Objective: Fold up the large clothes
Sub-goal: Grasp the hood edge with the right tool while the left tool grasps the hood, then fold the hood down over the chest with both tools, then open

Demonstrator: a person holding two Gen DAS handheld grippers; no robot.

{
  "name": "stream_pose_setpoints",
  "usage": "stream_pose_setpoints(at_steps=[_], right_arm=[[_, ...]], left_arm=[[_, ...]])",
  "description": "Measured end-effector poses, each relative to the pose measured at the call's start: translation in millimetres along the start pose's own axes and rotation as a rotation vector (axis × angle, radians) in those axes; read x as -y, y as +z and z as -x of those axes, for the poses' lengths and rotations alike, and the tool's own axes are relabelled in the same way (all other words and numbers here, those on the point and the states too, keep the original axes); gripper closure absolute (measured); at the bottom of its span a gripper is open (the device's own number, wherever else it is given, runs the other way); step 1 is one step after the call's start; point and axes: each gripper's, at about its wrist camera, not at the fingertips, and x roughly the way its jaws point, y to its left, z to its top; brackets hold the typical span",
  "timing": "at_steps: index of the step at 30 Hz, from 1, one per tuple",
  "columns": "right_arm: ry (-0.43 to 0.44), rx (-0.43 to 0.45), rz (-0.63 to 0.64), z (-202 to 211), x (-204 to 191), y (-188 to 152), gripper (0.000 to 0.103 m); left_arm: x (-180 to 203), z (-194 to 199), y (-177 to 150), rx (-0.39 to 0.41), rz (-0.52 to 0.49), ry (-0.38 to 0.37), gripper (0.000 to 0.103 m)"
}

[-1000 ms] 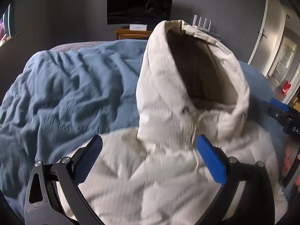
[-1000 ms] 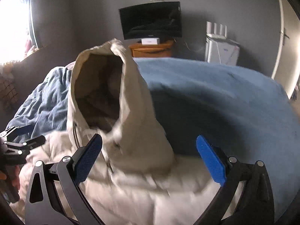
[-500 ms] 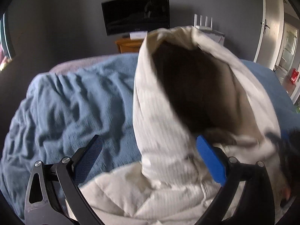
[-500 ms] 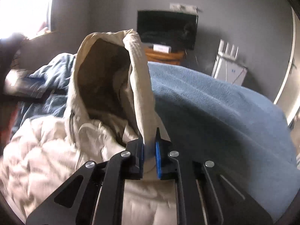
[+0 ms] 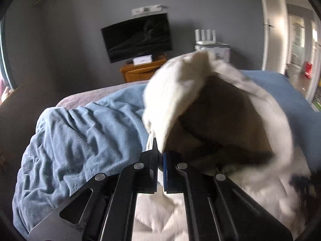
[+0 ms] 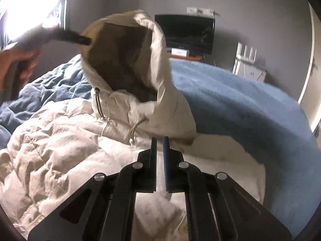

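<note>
So both hand-held grippers are clenched on the jacket right now. My left hand-held gripper (image 5: 159, 156) has its jaws pinched on the left edge of the hood (image 5: 174, 100), which is pulled up off the bed and blurry on that side. The right hand-held gripper (image 6: 159, 146) is clamped on fabric at the base of the hood's right side, right where it meets the body of the cream puffer jacket (image 6: 56, 144).

The jacket's quilted body lies spread on the bed just ahead of and under both grippers, hood end pointing away from me. The hood stands up like a little tent with its opening facing the cameras, drawcords (image 6: 98, 104) dangling at the collar. In the right view I can see the left gripper's black tip biting the hood's rim, with the hand (image 6: 18, 60) behind it.

Underneath is a blue blanket (image 5: 80, 136), rumpled on the left, smoother on the right.

Further back: a wooden stand (image 5: 142, 71), a dark TV (image 5: 138, 38) on the grey wall, a white router with antennas (image 5: 206, 38), an open door (image 5: 274, 32) at right, and a bright window (image 6: 26, 8) at left.
</note>
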Motion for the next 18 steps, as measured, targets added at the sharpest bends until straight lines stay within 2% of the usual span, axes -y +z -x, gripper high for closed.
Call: stream_pose_setpoints(at_steps=[4,5,8,9,13,18], right_arm=[[0.014,-0.032,-0.028,7,-6,8,0.096],[0.012,-0.038,-0.016,9,-11,13,0.089],[-0.011,-0.015,0.009,20,-21,23,0.047],[-0.013,0.008,0.02,27,-25,27,0.043],[-0.033,0.026,0.096,34,-44,40,0.04],[0.155,0.055,0.069,54,-56,43,0.037]], left_arm=[[-6,18,-31,-0.017,0.011,-0.048,0.1],[-8,22,-39,-0.026,0.021,-0.059,0.1],[-12,35,-63,-0.029,0.052,-0.087,0.1],[-11,39,-70,-0.03,0.053,-0.092,0.1],[-9,54,-102,-0.04,0.05,-0.116,0.1],[-11,57,-146,-0.104,0.066,-0.136,0.1]])
